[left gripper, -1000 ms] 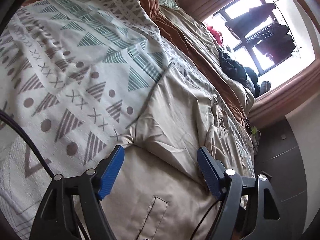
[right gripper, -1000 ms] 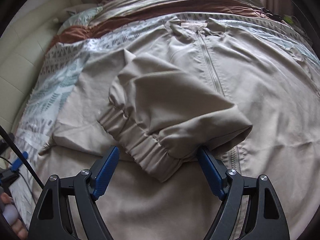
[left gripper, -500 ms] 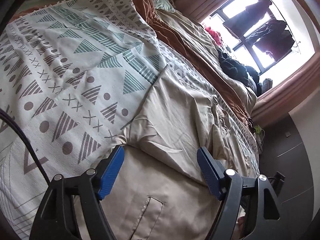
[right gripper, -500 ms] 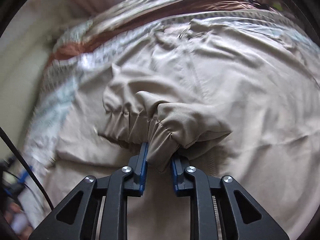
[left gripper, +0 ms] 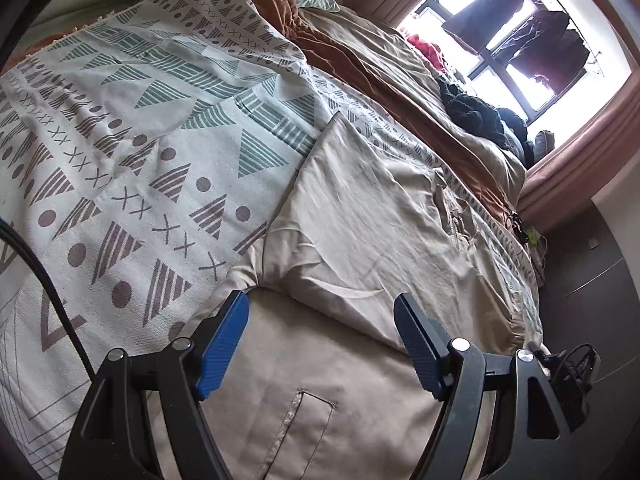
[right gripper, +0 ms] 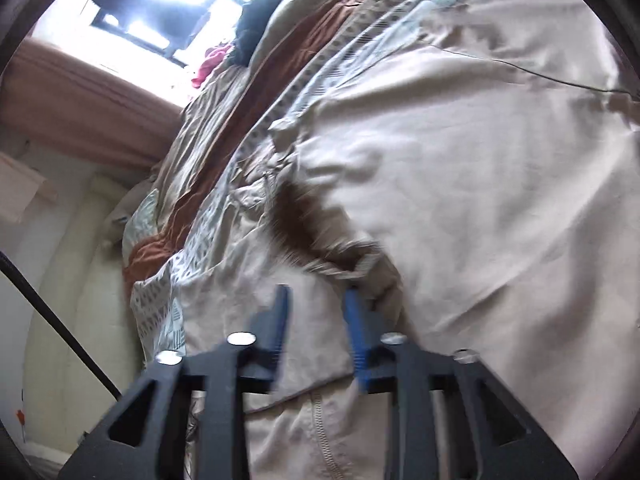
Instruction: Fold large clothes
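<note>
A large beige jacket (left gripper: 360,240) lies spread on the bed, one sleeve folded in across its body, a welt pocket (left gripper: 308,420) near me. My left gripper (left gripper: 320,320) hovers open and empty over the jacket's near side. In the blurred right wrist view my right gripper (right gripper: 316,300) has its jaws part way open. The jacket's elastic sleeve cuff (right gripper: 360,260) sits just beyond the right fingertip; whether it is still pinched I cannot tell. The jacket's body (right gripper: 480,160) fills the right of that view, its zip (right gripper: 320,420) below.
A patterned white, green and brown blanket (left gripper: 140,140) covers the bed under the jacket. A rust and tan duvet (left gripper: 380,60) lies beyond. Dark clothes (left gripper: 476,114) are piled near the window (left gripper: 520,32). The bed's right edge drops to a dark floor (left gripper: 592,280).
The right gripper closed on the sleeve cuff, then swung and tilted sharply; its jaws now stand wider apart than half a second ago. The left gripper stayed open, shifting only slightly.
</note>
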A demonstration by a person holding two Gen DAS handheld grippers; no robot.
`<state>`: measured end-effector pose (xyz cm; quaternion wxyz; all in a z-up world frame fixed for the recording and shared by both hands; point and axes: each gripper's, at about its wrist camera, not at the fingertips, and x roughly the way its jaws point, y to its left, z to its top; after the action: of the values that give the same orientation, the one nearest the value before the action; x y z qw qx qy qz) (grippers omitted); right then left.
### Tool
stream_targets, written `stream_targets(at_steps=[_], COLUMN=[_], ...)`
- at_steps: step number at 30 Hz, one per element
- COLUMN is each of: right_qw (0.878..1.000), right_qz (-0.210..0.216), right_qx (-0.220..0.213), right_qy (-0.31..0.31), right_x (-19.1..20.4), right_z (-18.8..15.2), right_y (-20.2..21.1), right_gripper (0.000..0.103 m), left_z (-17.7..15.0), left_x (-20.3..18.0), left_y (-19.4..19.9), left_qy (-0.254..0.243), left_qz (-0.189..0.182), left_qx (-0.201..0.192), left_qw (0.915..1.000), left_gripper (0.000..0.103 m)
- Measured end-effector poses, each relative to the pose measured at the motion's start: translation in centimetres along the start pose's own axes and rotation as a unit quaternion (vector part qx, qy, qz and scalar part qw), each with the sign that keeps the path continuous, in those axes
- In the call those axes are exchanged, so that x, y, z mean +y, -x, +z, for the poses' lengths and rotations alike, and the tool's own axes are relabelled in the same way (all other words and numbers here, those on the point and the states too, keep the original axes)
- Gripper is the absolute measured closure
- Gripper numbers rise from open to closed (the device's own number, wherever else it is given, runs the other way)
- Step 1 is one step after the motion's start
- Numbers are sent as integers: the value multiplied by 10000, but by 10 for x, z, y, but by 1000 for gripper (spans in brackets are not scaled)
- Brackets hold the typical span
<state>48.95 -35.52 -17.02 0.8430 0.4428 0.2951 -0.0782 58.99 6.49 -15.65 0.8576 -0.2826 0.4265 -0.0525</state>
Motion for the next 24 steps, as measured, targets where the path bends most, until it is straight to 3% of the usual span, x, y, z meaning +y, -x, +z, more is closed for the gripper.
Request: stream_targets(at_steps=[1, 6, 10, 13, 14, 16, 17, 19, 24], right_qw=[9999, 9997, 9995, 9989, 9988, 9982, 9979, 9973, 9968], right_qz=[21, 35, -177, -201, -186, -255, -313, -322, -333], right_qx=[-59, -75, 143, 407, 453, 540, 573, 647, 663], right_qy=[-88, -233, -209, -68, -60, -2, 31, 91, 307], right_x=[-5, -14, -25, -25, -24, -23, -23, -21, -7], right_z=[0, -3, 1, 6, 10, 15, 16, 17, 21], right_y=[3, 5, -3, -18, -21, -34, -38, -47, -64], right_gripper=[17, 17, 18, 46, 50, 57, 65, 71, 80], left_z=[-1, -5, -5, -3, -1, 1, 1, 3, 8], left_x=[-1, -6, -3, 1, 4, 9, 12, 18, 17], left_y=[-2, -11, -20, -28, -32, -40, -45, -52, -61], left_qy=[-16, -166, -442, -676, -744, -845, -885, -936, -1155], left_qz=[5, 105, 583, 939, 1070, 1282, 1407, 1562, 1789], left_qx=[18, 106, 102, 171, 203, 292, 360, 438, 397], left_qw=[10000, 9998, 9973, 9931, 9913, 9877, 9854, 9823, 9763], left_gripper=[27, 27, 27, 27, 27, 42, 45, 51, 56])
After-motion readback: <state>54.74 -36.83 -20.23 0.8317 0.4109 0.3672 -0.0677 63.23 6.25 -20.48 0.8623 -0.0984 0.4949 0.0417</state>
